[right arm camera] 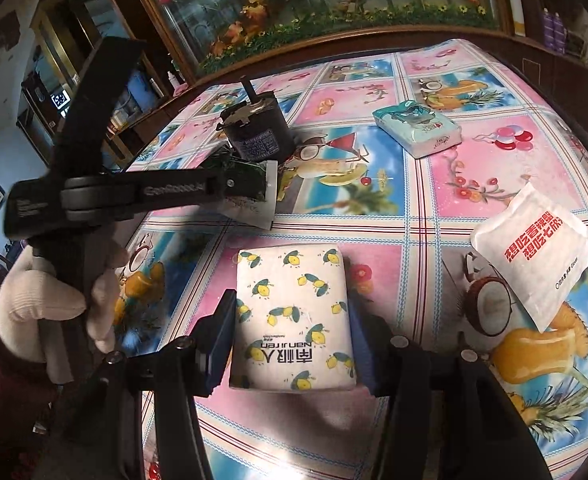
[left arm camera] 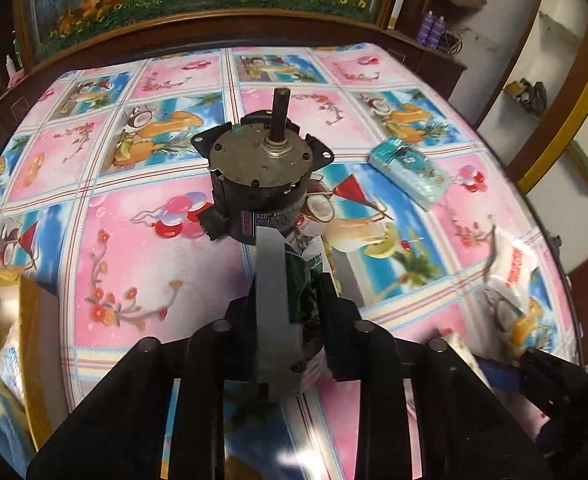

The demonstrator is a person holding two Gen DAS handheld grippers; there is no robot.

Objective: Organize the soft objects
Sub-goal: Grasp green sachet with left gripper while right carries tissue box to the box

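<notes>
Between the left gripper's (left arm camera: 299, 276) nearly closed jaws sits a thin green packet (left arm camera: 303, 280), pinched flat beside the motor (left arm camera: 260, 176), probably for lifting toward the box (left arm camera: 34, 312) at the table's (left arm camera: 134, 240) edge. Its far end is hidden. The right gripper (right arm camera: 294, 320) brackets the lemon-print tissue pack (right arm camera: 294, 316); pad contact is unclear.

What we cannot make out on the table

In the left wrist view, the left gripper (left arm camera: 294, 256) covers most of a dark green packet (left arm camera: 303, 280), so we cannot read its print; the cardboard box (left arm camera: 30, 320) is cut by the left edge, and the white pouch (left arm camera: 513, 276) blurs. The lemon-print tissue pack (right arm camera: 294, 316) hides its lower edge behind the right gripper (right arm camera: 292, 320).
</notes>
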